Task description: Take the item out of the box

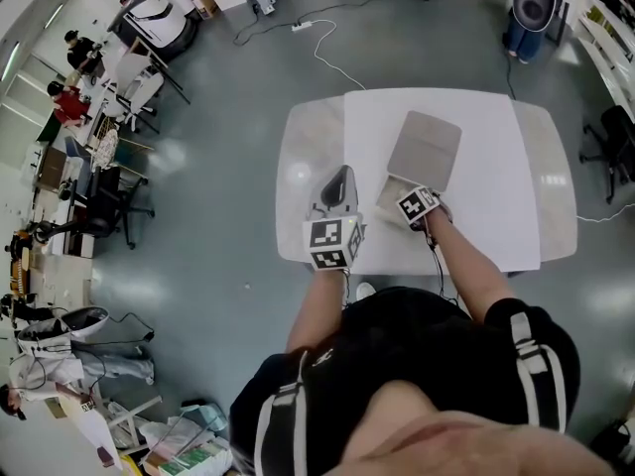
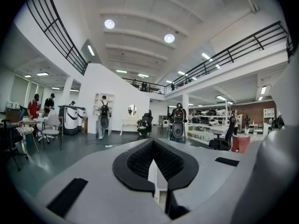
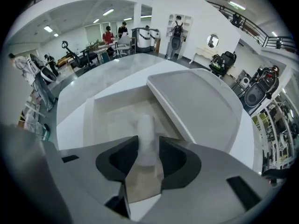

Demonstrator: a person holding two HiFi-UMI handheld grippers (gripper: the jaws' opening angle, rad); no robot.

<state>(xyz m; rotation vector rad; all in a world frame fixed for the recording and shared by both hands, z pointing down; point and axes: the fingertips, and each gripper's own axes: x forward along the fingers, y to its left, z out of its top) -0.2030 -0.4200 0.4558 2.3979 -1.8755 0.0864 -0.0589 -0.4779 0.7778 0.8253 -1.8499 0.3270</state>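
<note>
On the white sheet lies a shallow pale box with its lid folded back, away from me. My right gripper reaches into it. In the right gripper view a pale, blurred, upright cylindrical item stands between the jaws of the right gripper over the box floor. The jaws are spread and I see no firm press on it. The lid lies to the right. My left gripper rests left of the box, tilted up, its jaws nearly together with nothing between them.
The table is pale with rounded corners on a grey floor. A white cable runs beyond its far edge. Office chairs, desks and people stand at the left and right of the room.
</note>
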